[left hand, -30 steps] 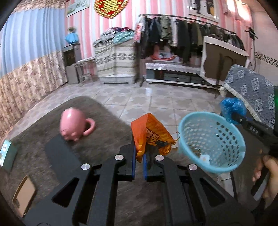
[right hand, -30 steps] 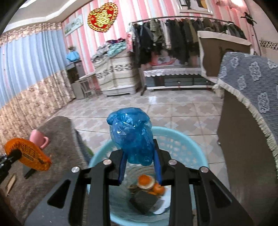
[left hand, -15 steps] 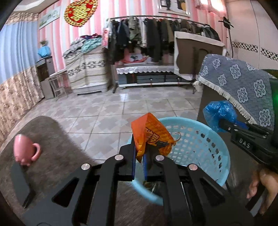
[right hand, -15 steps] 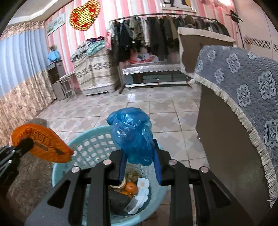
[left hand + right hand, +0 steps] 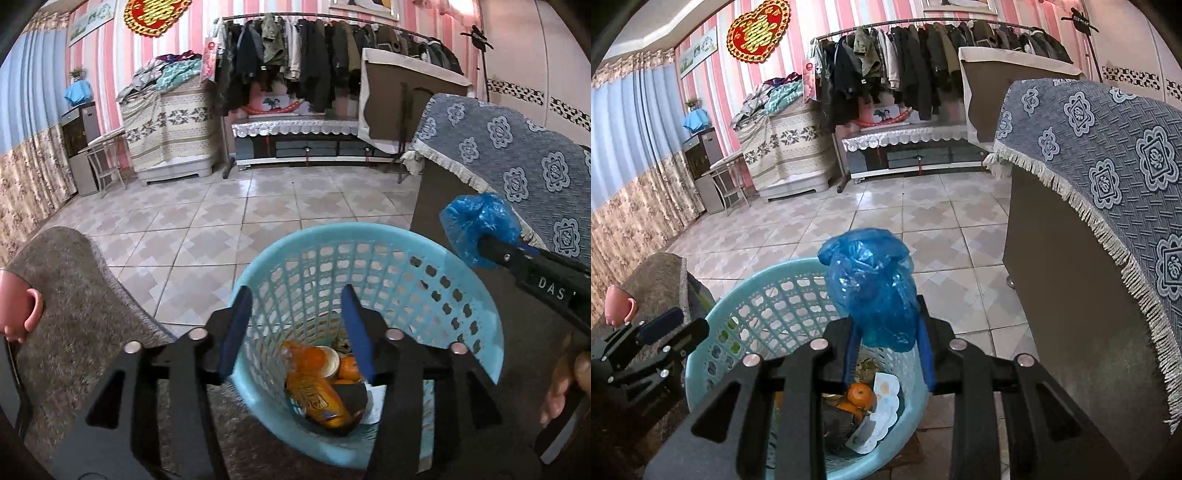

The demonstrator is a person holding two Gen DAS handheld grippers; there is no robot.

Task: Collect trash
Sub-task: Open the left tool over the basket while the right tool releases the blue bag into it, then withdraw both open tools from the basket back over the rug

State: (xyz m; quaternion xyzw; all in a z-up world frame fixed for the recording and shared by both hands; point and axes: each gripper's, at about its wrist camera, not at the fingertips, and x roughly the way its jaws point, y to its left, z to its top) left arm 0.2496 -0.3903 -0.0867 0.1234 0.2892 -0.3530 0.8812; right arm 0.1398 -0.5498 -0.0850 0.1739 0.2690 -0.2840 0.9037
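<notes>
A light blue perforated basket (image 5: 424, 258) (image 5: 768, 291) stands on the floor at the edge of a grey rug. My left gripper (image 5: 295, 325) hangs over its mouth, jaws opening, with nothing between them. An orange snack wrapper (image 5: 317, 391) lies inside the basket on orange peel, a paper cup and dark scraps. My right gripper (image 5: 886, 354) is shut on a crumpled blue plastic bag (image 5: 871, 288) (image 5: 480, 225) above the basket's right rim. In the right wrist view the left gripper (image 5: 676, 325) shows at the basket's left side.
A pink mug (image 5: 18, 314) (image 5: 618, 304) sits on the grey rug (image 5: 74, 295) at left. A cabinet draped with a blue patterned cloth (image 5: 1108, 155) stands close on the right. Tiled floor (image 5: 240, 206) stretches to a clothes rack (image 5: 332, 55) at the far wall.
My left gripper moved right and down over the basket and opened; the orange wrapper dropped inside. The right gripper shifted slightly nearer the basket, still holding the blue bag.
</notes>
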